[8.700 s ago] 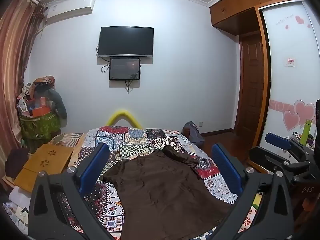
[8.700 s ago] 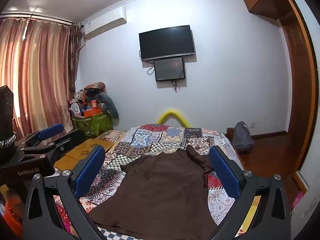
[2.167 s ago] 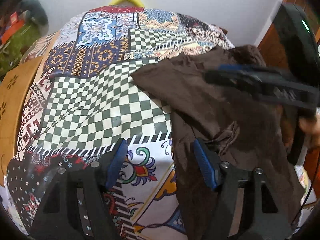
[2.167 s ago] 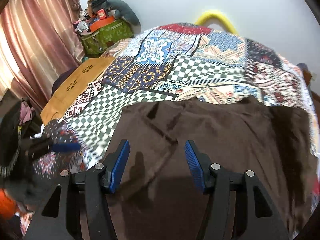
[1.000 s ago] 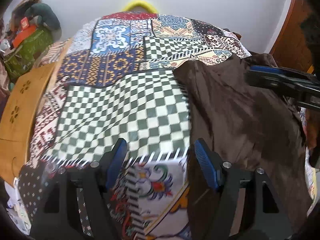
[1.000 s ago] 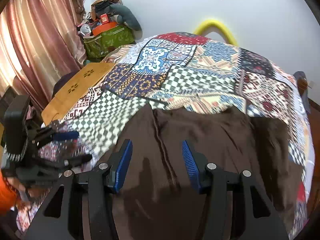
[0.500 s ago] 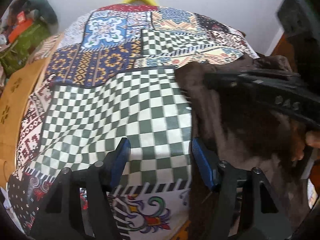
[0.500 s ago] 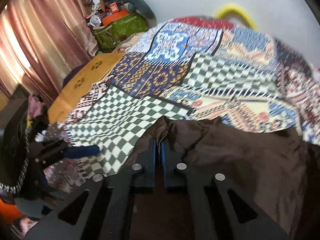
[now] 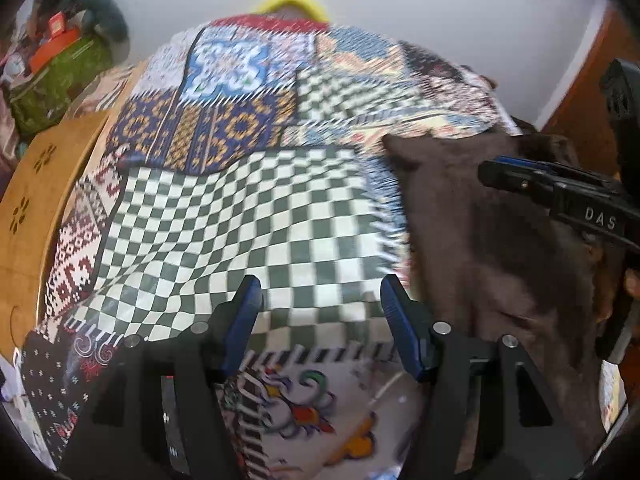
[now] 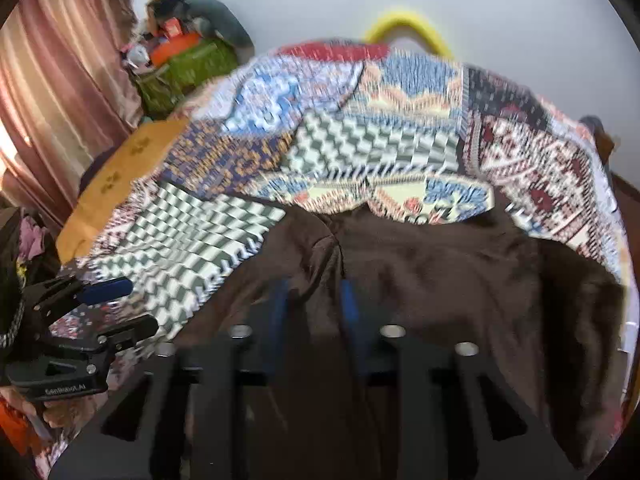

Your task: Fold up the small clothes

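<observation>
A dark brown shirt lies on the patchwork bedspread; in the left wrist view it fills the right side. My right gripper hovers over the shirt's left part with its blue fingers a narrow gap apart, open; the frame is blurred. It shows from the side in the left wrist view, above the shirt. My left gripper is open and empty over the green-and-white checked patch, left of the shirt's edge. It shows in the right wrist view at the left.
A wooden board lies along the bed's left side. A green bag piled with things stands by the pink curtain. A yellow arc rises behind the bed against the white wall. A wooden door is at the right.
My right gripper was shut on a shirt fold half a second ago; its fingers now stand apart and the fold has dropped. The left gripper stays open over the checked patch.
</observation>
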{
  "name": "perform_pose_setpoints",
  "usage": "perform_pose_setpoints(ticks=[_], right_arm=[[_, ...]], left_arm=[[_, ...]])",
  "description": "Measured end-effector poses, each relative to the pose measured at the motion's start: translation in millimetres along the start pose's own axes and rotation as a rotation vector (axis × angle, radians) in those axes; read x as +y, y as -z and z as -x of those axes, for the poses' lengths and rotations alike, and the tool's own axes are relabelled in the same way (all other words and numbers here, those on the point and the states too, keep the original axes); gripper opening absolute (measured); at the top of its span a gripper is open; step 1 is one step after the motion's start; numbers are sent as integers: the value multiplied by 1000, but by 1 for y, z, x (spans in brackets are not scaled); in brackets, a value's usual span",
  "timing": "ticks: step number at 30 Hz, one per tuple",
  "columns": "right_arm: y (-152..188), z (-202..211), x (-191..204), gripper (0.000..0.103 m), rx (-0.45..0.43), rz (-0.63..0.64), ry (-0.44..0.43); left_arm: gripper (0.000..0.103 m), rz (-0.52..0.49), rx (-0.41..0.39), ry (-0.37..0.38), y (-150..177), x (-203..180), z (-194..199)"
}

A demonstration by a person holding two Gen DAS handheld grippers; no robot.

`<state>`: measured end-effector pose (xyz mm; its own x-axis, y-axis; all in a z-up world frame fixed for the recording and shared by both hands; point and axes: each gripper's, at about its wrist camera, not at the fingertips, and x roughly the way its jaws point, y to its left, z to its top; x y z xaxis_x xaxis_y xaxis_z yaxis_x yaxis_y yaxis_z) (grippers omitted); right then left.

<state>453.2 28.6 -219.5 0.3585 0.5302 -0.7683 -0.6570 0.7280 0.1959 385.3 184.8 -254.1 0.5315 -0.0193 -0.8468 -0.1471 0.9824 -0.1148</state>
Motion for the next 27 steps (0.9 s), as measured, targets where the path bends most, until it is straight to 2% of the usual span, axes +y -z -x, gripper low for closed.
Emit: perform_pose_setpoints(ticks=[1,4,7,9,10,11,13,15,21,23,27], right_arm=[[2,5,3,39,-9,11,2],[15,24,9,39,-20,36,8],[32,32,10,39,-11,33,12],[41,31,9,39,9,30,18],[46,31,10,39,19,32,26],[50,30,10,39,25,33,28],[60,29,14,39,44,41,27],[67,27,19,39,60,49,21],[78,17,40,42,66,68,-4],[78,17,47,44,67,83,-4],[76,24,53,44,63,83,-4]], left_arm=[[62,-17,-5,23,0,-7,7],[66,-27,8,79,2,-24,15],[66,-28,73,135,7,-40,6],[64,-52,120,117,15,-48,-6],[58,-66,129,98,19,-50,-10],[57,-83,120,78,24,-50,-12],[47,-126,97,34,32,-52,-9],[41,-130,104,-9,41,-47,-7],[41,-105,100,-73,66,-17,5],[38,-125,104,-132,73,-11,8],[37,-110,113,-118,74,1,18]])
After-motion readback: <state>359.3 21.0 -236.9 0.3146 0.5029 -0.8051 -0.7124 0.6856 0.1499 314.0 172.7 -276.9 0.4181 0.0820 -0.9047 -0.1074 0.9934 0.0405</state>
